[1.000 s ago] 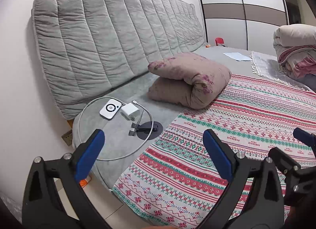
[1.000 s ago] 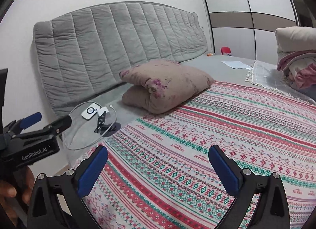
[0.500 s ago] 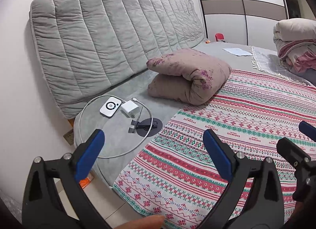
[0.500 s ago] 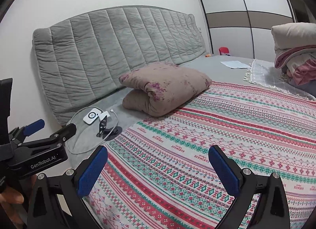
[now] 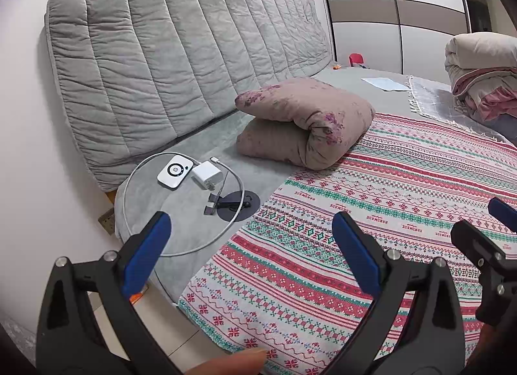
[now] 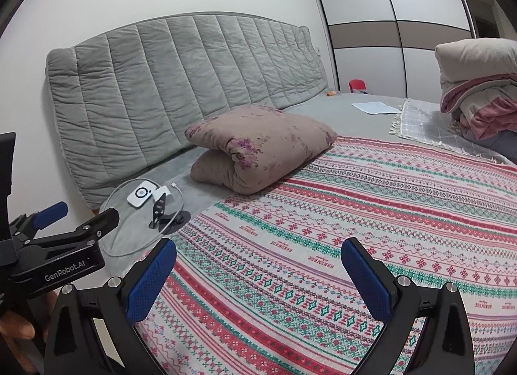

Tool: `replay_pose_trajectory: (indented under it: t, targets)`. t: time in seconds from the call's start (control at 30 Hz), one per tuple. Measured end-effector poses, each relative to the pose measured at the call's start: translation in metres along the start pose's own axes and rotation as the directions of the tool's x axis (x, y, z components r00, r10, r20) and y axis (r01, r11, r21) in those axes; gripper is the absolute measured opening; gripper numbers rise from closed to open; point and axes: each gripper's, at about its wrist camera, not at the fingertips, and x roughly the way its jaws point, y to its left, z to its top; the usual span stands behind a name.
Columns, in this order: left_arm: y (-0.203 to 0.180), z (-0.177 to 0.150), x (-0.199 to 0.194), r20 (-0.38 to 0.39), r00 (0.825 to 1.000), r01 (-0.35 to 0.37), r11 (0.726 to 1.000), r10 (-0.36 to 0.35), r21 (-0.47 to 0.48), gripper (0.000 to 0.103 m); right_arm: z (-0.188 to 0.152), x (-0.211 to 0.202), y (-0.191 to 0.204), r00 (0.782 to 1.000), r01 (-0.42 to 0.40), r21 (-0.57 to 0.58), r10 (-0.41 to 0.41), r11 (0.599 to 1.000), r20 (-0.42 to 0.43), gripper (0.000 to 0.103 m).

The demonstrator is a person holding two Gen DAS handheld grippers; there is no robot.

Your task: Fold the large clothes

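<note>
The left tool [image 5: 248,252] hangs with its blue-padded fingers spread wide and empty above the near corner of the red, green and white patterned woven blanket [image 5: 387,200], which lies spread flat over the grey bed [image 5: 194,229]. The right tool [image 6: 258,278] is likewise wide apart, holding nothing, over the same blanket [image 6: 355,213]. A folded mauve floral pillow [image 5: 303,123] rests on the blanket's far edge, near the grey quilted headboard [image 5: 181,61].

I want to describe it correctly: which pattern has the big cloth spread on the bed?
The cloth has red, green and white knit-style bands; clearest in the right wrist view.
</note>
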Motion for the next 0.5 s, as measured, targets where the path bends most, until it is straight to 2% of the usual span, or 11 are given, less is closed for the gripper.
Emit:
replay_pose_trajectory:
  t: [0.5]
  targets:
    - [-0.0028, -0.0016, -0.0026, 0.004, 1.000, 0.008, 1.000, -0.008, 0.006, 0.100, -0.0026, 0.0018, 0.0034, 1.000, 0.009, -0.011, -0.009, 1.000, -0.007, 0.102]
